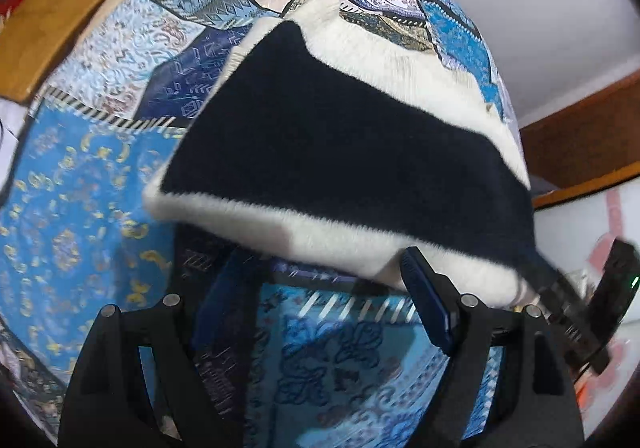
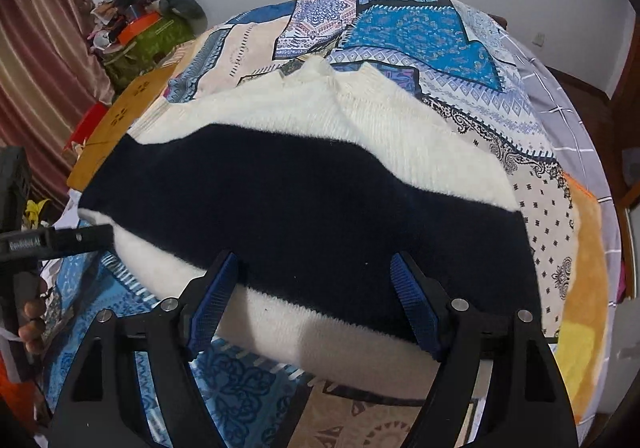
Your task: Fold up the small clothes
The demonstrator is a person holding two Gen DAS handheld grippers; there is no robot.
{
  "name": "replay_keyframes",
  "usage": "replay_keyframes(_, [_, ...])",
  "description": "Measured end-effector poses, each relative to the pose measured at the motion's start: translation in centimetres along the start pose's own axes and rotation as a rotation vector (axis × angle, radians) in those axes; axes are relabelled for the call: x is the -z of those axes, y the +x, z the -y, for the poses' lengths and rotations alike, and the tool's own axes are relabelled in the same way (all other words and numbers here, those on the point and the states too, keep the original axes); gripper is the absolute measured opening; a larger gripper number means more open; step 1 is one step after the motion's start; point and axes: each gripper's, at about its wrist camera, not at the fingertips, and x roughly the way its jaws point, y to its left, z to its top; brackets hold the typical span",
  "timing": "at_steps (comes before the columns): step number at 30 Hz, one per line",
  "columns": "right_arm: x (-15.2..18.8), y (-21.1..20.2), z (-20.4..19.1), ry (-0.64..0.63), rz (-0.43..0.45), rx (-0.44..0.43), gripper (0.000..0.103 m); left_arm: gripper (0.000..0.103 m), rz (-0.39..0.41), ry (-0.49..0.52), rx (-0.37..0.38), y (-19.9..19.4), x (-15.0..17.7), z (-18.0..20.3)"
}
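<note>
A fluffy white sweater with a broad navy band [image 1: 340, 152] [image 2: 304, 200] lies folded flat on a blue patchwork bedspread [image 1: 80, 188] [image 2: 420, 32]. My left gripper [image 1: 320, 288] is open at the sweater's near white edge. Its right fingertip [image 1: 416, 268] rests at the hem, with nothing between the fingers but bedspread. My right gripper [image 2: 314, 288] hangs open over the near edge, one blue pad [image 2: 216, 296] over the white hem and the other over the navy band. Each gripper shows in the other's view: the right gripper [image 1: 592, 308] and the left gripper [image 2: 60, 240].
A wooden board [image 1: 60, 8] [image 2: 120, 120] borders the bed's far left. Clutter is piled in the corner [image 2: 140, 16] by a striped curtain [image 2: 40, 68]. An orange blanket [image 2: 580, 288] and a grey checked sheet [image 2: 568, 108] lie at the right. Wooden furniture [image 1: 580, 136] stands beyond.
</note>
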Motion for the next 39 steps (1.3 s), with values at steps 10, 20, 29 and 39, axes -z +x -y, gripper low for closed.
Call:
replay_keyframes(10, [0.1,0.3,0.0,-0.004,0.018,-0.011,0.085,0.082,0.025,-0.231,0.168,1.9,-3.9,-1.7])
replay_keyframes(20, [-0.3,-0.1,-0.3,-0.021,0.005,-0.002,0.085,0.028,0.113,-0.372,0.092,2.1,-5.3,-2.9])
replay_keyframes(29, [-0.7,-2.3,0.3,-0.032,0.041,0.021,0.085,0.023,0.246,-0.317,0.039,-3.2,-6.7,-2.9])
replay_keyframes(39, [-1.1,-3.5,1.2,-0.028,0.081,0.036,0.085,0.023,0.479,-0.155,-0.147,-11.3,-8.6,0.4])
